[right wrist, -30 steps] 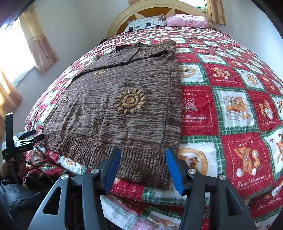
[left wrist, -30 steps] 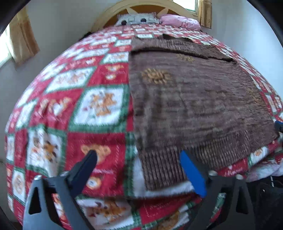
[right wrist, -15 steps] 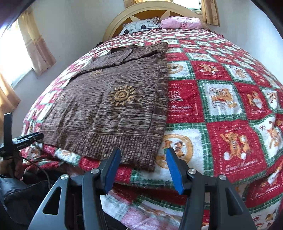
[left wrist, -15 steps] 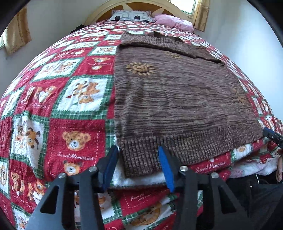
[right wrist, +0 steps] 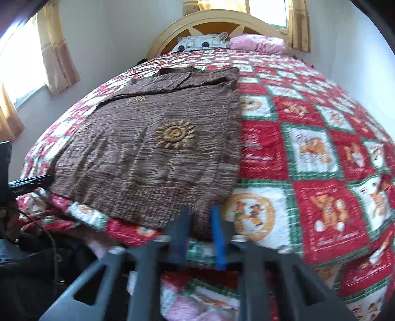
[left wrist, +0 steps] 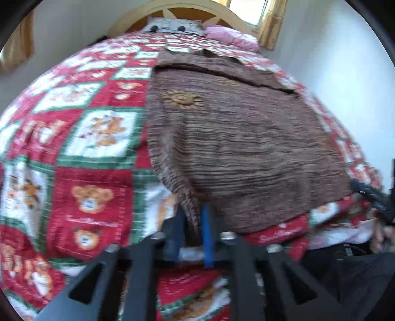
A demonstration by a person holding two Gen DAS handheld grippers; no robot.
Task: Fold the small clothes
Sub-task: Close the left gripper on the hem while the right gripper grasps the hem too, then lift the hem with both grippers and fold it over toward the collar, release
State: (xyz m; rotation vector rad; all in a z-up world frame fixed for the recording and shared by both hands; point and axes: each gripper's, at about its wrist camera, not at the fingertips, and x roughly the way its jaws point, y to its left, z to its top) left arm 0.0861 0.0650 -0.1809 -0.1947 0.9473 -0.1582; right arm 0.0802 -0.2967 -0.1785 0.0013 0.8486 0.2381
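pinching the ribbed hem of the brown knit sweater [left wrist: 242, 148], left claw [left wrist: 193, 222] has just been closing and is now clenched on the sweater's near left corner, fabric bunched between the blue pads. right claw [right wrist: 200, 222] has also just been closing, gripping the hem at the near right corner, cloth between its pads too. sweater [right wrist: 153, 153] lies flat and spread on the bed, hem at the near edge, sleeves folded across the top end, orange sun motif [right wrist: 175, 134] on its front. under it a red, white and green teddy-bear quilt [left wrist: 86, 177] covers the bed. far end: curved wooden headboard [right wrist: 217, 22], grey patterned pillow [right wrist: 200, 43], pink pillow [right wrist: 256, 44] beside it. curtains [right wrist: 56, 49] at the window on the left wall. each claw shows at the edge of the other's view, at the hem's far corner. both views blurred.
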